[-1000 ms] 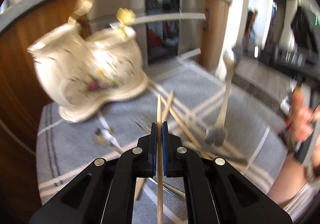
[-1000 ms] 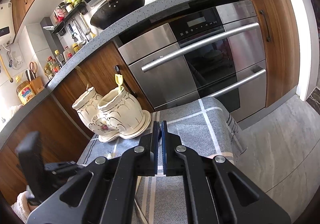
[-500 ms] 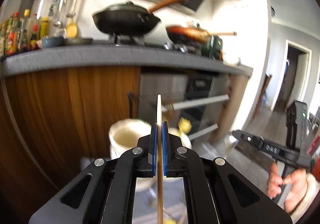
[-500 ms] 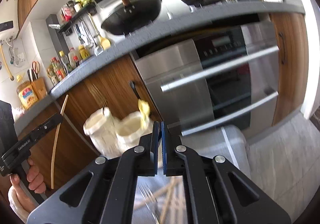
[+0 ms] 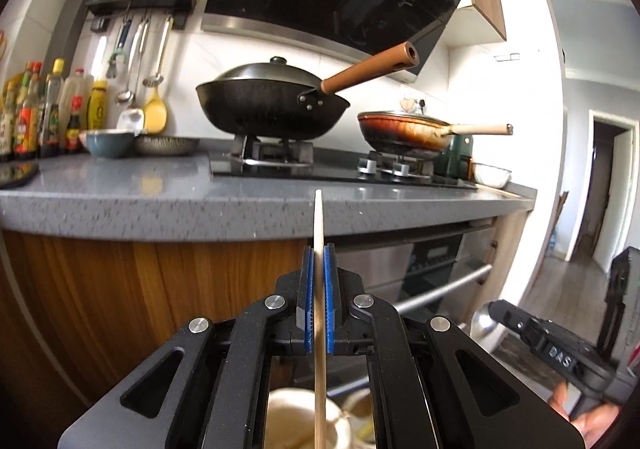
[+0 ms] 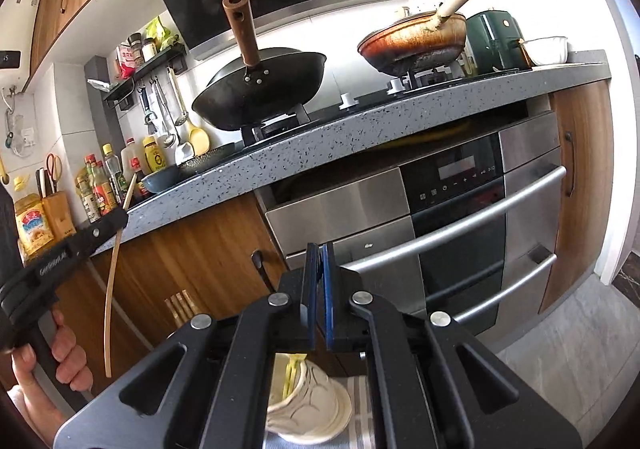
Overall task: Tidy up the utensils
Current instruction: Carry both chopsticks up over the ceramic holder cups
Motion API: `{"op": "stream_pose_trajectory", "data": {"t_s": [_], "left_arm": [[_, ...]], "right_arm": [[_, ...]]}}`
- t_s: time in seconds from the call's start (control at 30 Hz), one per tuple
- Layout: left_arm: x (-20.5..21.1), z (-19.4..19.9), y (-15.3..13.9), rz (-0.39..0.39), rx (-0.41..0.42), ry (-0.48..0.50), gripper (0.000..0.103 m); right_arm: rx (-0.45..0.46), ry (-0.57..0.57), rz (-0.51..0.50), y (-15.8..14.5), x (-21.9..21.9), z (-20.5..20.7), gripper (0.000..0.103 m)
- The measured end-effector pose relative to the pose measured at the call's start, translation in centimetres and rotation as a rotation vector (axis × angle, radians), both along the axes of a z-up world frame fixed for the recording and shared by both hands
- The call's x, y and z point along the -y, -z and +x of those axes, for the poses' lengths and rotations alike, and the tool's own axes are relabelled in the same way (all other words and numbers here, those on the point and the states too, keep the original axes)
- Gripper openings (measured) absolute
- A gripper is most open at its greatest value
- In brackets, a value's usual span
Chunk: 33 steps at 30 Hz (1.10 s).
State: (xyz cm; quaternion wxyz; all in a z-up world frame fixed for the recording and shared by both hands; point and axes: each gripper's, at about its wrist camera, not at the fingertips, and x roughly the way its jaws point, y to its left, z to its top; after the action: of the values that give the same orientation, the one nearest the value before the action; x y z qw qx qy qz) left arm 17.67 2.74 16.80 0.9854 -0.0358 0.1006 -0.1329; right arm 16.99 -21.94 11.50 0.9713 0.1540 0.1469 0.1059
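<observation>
Chopstick (image 5: 319, 233), pale wood, stands upright at frame centre in left wrist view, clamped between the blue pads (image 5: 306, 301) of left gripper (image 5: 318, 249); jaws closed tight on it, stick running up past the tips and down out of bottom edge. In right wrist view same stick shows at left of frame, bowed by the lens, held by the left gripper w/ a hand (image 6: 44, 353) on its handle.

Ceramic utensil holder (image 6: 316, 405), cream, sits low centre of right view, partly behind the gripper body; a yellow utensil (image 6: 292, 373) stands in it. Also glimpsed bottom centre of left view, directly under the stick.

Right gripper (image 6: 319, 253): jaws nearly shut, thin gap between pads, nothing seen in them. Its body shows lower right in left view w/ "DAS" readable on it.

Writing: lettering on the left gripper's side in right view, too blurred to read. Bottle labels at left too small.

Beyond: black wok (image 5: 272, 105) w/ brown handle & a browned pan (image 5: 404, 131) on the hob, grey speckled counter (image 5: 160, 201), steel oven (image 6: 460, 229) below
</observation>
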Motion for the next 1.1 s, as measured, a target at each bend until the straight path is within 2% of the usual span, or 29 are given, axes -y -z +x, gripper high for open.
{"op": "stream_pose_trajectory", "data": {"t_s": [0.1,0.27,0.5,0.63,0.73,0.83,0.9,1.0,1.1], "left_arm": [[0.4,1.6,0.8,0.021,0.005,-0.026,0.005],[0.2,3.8,2.5,0.012,-0.019,-0.054,0.005],[-0.4,4.0,4.2,0.016,-0.017,-0.087,0.005],[-0.9,3.0,4.3,0.007,0.008,-0.085,0.005],[-0.7,2.2,4.0,0.037,0.051,-0.110,0.005],[-0.7,2.7,3.7,0.024,0.043,-0.114,0.005],[-0.3,3.2,3.7,0.047,0.038,-0.121,0.005],[0.2,3.6,4.3,0.080,0.028,-0.118,0.005],[-0.1,3.4,5.2,0.071,0.008,-0.107,0.005]], "right_arm": [[0.002,-0.008,-0.041,0.7,-1.2,0.8,0.003],[-0.006,-0.022,-0.101,1.8,-2.7,1.6,0.003],[-0.009,-0.042,-0.196,2.6,-4.3,1.6,0.003],[-0.028,-0.055,-0.215,3.1,-4.7,1.9,0.003],[-0.046,-0.064,-0.217,3.7,-4.8,2.2,0.003],[-0.062,-0.072,-0.213,4.1,-4.9,2.5,0.003],[-0.069,-0.076,-0.211,4.4,-5.0,2.6,0.003],[-0.070,-0.084,-0.223,4.5,-5.3,2.7,0.003],[-0.073,-0.093,-0.233,4.5,-5.4,2.7,0.003]]}}
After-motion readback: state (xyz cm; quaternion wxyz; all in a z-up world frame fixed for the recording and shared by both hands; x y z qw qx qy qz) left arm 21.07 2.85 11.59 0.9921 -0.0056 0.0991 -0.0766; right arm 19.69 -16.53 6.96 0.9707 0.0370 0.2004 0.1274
